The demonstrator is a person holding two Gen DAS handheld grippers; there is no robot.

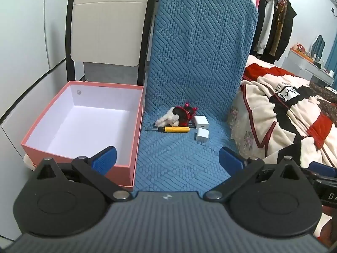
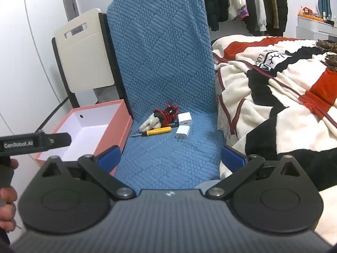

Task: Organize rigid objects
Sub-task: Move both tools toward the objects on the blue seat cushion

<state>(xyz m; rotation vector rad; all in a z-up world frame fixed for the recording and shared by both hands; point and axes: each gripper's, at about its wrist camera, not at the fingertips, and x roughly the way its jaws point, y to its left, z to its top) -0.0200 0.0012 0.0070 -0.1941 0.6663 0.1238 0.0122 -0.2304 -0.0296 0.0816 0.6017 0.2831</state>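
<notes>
Lying untouched at the back of the blue chair seat [image 1: 168,158], the yellow screwdriver [image 1: 168,129], two white chargers [image 1: 201,128] and a plush toy [image 1: 175,116] are yet to be moved to the empty pink box [image 1: 84,126], both the left gripper [image 1: 167,159] and right gripper [image 2: 171,158] being held spread wide, angled downward.

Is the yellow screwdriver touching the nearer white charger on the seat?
Apart. The left wrist view shows blue seat fabric between the yellow screwdriver handle end and the nearer white charger; the right wrist view shows the same gap.
</notes>
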